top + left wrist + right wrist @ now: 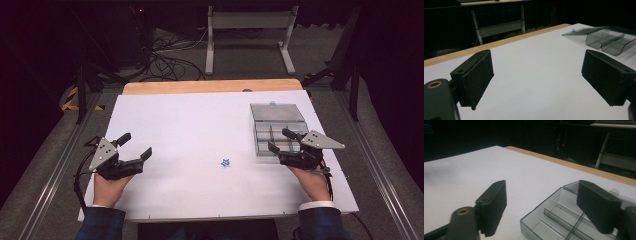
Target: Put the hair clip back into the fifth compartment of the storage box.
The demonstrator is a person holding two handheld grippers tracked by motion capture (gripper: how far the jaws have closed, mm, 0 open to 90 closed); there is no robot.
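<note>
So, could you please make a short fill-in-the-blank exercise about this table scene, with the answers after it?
1. The small blue object lies on the white table between the two ____.
2. The lid of the clear compartment box is ____.
3. The right gripper is over the box, and its jaws are ____.
4. The left gripper holds ____.

Missing words: grippers; open; open; nothing

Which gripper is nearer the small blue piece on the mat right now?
Right. The right gripper sits just past the small blue piece, over the clear compartment box. The left gripper is farther off, toward the mat's opposite edge. Both are open.
</note>
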